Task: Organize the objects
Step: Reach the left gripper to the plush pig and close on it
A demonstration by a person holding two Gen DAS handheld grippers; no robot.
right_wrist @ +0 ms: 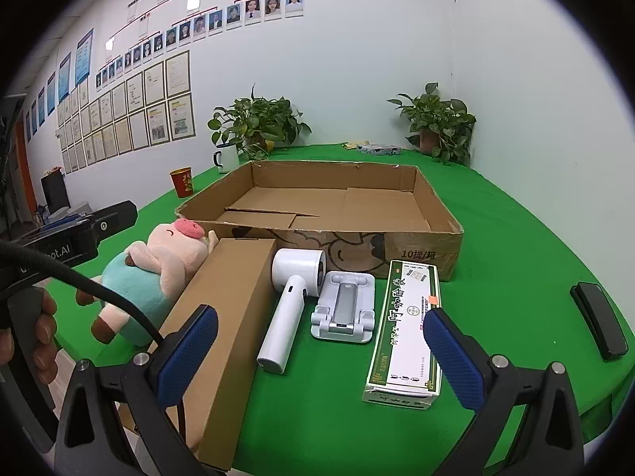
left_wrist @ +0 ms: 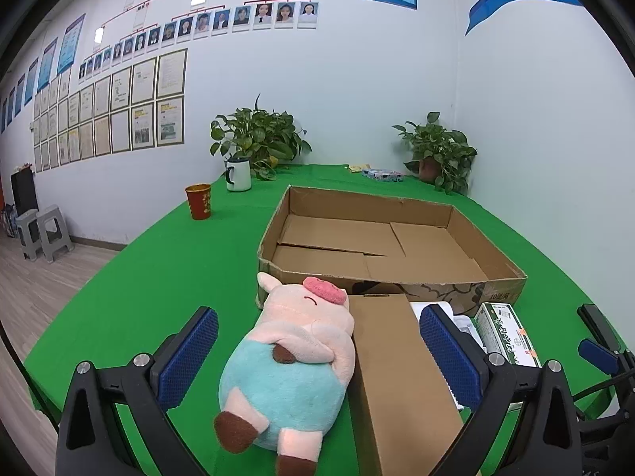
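Both of my grippers stand fully released, holding nothing. The left gripper (left_wrist: 317, 361), with ribbed blue pads (left_wrist: 186, 357) on black arms, brackets a soft plush pig (left_wrist: 289, 365) that lies on its back: pink fleece body, teal belly, brown hooves. Touching the pig's right side lies a long, plain brown carton (left_wrist: 397, 380) of smooth cardboard.

The right gripper (right_wrist: 321, 353) hangs above 3 further items. A white, glossy plastic handheld appliance (right_wrist: 289, 301) with a cylindrical head lies just beside the carton. Next to it sits a pale grey folding stand (right_wrist: 345, 305). To its right lies a rectangular white-and-green medicine box (right_wrist: 405, 329) printed with Chinese characters that I cannot read reliably. A matte black flat case (right_wrist: 599, 317) lies well apart, near the table's right edge.

Behind the row sits a wide, shallow corrugated cardboard tray (right_wrist: 420, 250), its front wall printed with "10提/箱" and black line drawings; its floor is overlapping flaps.

All rest on a green felt-like tablecloth (right_wrist: 496, 218). Farther back stand a red paper cup (left_wrist: 198, 200), a white enamel mug (left_wrist: 238, 174) and 2 potted leafy plants (left_wrist: 258, 135). The pale wall carries framed certificates (left_wrist: 119, 119) and rows of portrait photographs. 2 grey plastic stools (left_wrist: 43, 234) stand on a wood-pattern floor.
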